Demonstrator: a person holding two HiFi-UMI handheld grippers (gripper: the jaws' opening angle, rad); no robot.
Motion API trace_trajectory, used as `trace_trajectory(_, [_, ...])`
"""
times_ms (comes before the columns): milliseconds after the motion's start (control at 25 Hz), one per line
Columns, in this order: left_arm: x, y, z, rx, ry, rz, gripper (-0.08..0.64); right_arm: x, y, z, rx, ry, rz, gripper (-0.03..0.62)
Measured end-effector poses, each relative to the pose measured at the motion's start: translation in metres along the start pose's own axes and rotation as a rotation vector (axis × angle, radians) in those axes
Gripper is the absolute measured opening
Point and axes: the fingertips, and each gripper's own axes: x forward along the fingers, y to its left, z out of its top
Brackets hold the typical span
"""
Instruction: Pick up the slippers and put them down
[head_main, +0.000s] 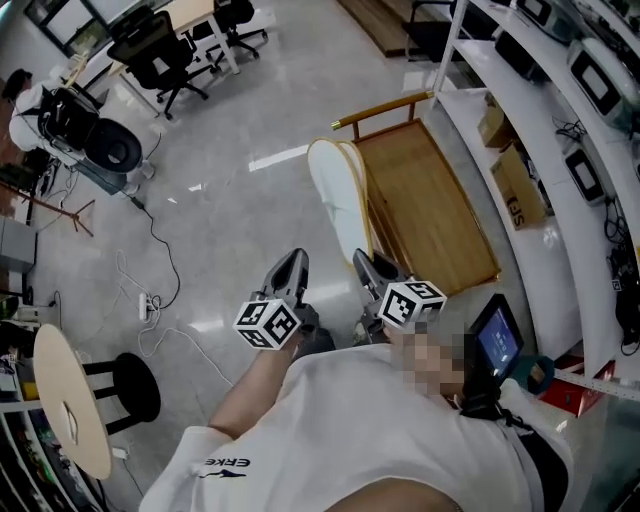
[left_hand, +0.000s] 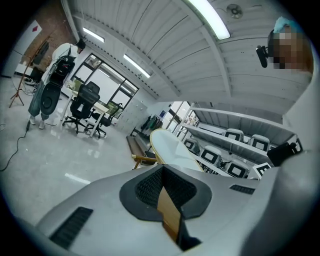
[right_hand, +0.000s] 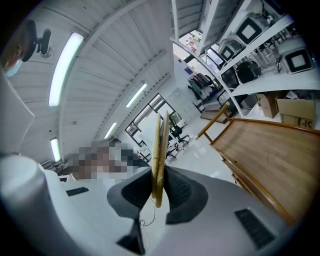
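The left gripper (head_main: 292, 262) has its jaws pressed together on the tan rear edge of a white slipper (left_hand: 170, 145). The rest of the sole stands out ahead of the jaws, unsupported. That grip looks like the weak point, because the bite is small and at one end only. A quick swing or stop could make the sole pivot between the pads or slide out.

Just to its right, the right gripper (right_hand: 157, 192) pinches two thin tan-rimmed layers of slipper (right_hand: 159, 145), which rise edge-on straight up out of the jaws. In the head view the slippers (head_main: 332, 195) stand side by side, close or touching. Letting go of one could therefore tip or drag the other.

Beyond and right of the right jaws lies a wooden platform (head_main: 430, 205) with a raised rail (head_main: 385, 108). If that is where the slippers go, a free end could catch the rail on the way down and twist out of the pinch.
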Motion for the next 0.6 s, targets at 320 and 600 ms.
trace_trajectory(320, [0.065, 0.018, 0.02, 0.013, 0.091, -0.143, 0.003, 0.029, -0.021, 0.028, 0.049, -0.108, -0.126, 0.063])
trace_trajectory(600, [0.102, 0.045, 0.051, 0.034, 0.164, -0.278, 0.003, 0.065, -0.019, 0.043, 0.097, -0.219, -0.246, 0.063])
